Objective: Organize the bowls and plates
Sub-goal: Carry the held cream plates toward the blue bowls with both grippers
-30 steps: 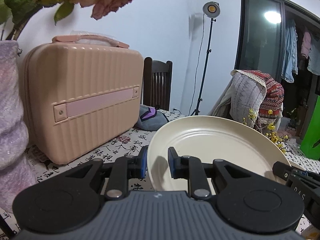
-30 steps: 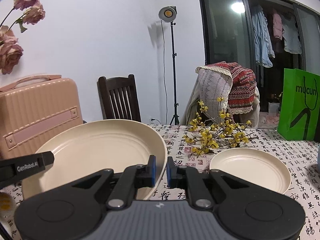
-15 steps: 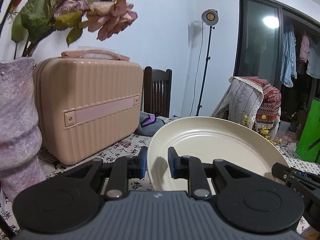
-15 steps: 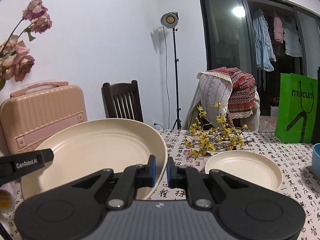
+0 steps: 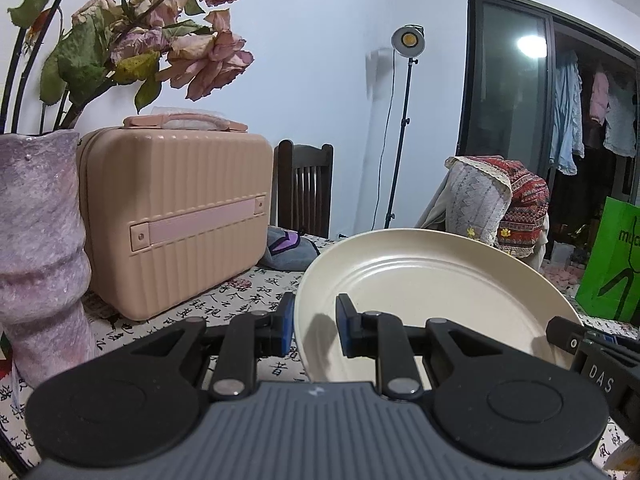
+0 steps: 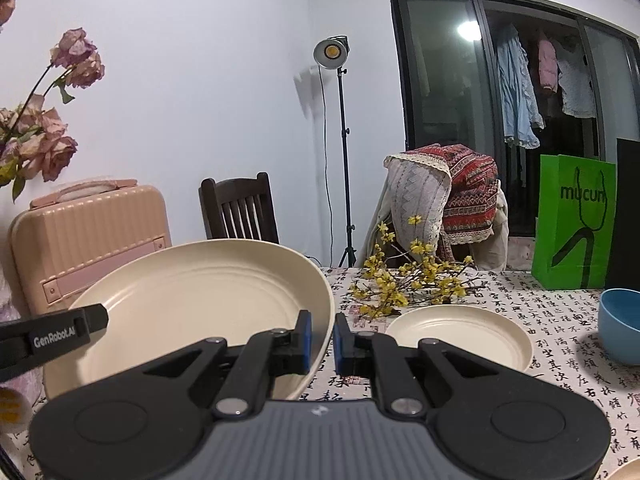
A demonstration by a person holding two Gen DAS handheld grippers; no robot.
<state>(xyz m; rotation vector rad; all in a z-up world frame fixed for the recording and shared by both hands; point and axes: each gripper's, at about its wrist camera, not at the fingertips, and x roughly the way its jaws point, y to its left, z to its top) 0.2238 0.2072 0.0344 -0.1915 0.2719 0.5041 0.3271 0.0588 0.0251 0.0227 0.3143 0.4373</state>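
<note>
The large cream plate (image 5: 424, 292) hangs tilted above the desk (image 6: 520, 316), held on opposite sides of its rim: the left tool (image 5: 314, 326) pinches the left rim between narrowly set jaws, and the right tool (image 6: 322, 340) is clamped tight on the right rim. A smaller cream plate (image 6: 460, 334) lies flat on the desk just right of the big one, in front of a yellow flowering branch (image 6: 404, 284), and a blue bowl (image 6: 620, 324) stands toward the desk's right edge. A pink case (image 5: 176, 220) and a purple vase (image 5: 40, 248) stand along the left edge.
</note>
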